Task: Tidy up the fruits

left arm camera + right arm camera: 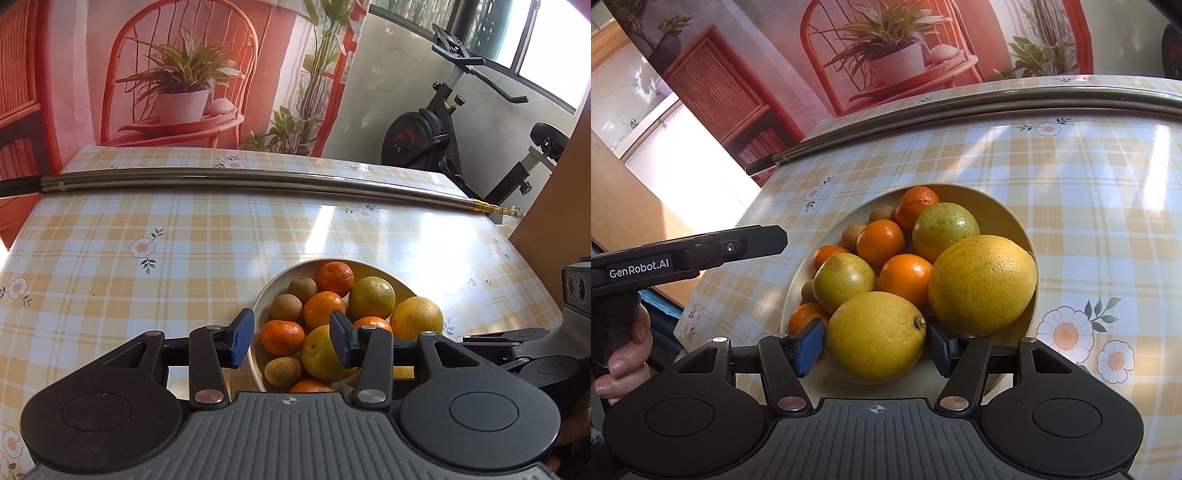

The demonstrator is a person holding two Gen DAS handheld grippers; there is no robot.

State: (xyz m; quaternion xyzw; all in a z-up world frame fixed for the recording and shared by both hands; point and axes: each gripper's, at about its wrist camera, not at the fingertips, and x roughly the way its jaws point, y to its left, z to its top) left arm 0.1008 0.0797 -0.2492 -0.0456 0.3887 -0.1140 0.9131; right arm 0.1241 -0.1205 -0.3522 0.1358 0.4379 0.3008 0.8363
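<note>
A cream bowl (pixel 258 306) (pixel 1015 218) on the plaid tablecloth holds tangerines (pixel 282 338), green-yellow citrus (pixel 371 297), small brown fruits (pixel 286 307) and a big yellow citrus (pixel 982 284). My left gripper (pixel 291 341) hovers open over the bowl's near left side, with nothing touching its blue pads (pixel 242 339). In the right wrist view my right gripper (pixel 875 349) is at the bowl's near rim. Its blue pads (pixel 809 347) rest against both sides of a yellow lemon-like fruit (pixel 875 338). This fruit sits low over the rim, against the other fruit.
A long metal pole (pixel 240 175) lies across the far side of the table. An exercise bike (pixel 443 136) stands beyond the right corner. A plant-and-chair backdrop (pixel 177 74) hangs behind. A hand (pixel 624 350) holds the left tool at the table's left edge.
</note>
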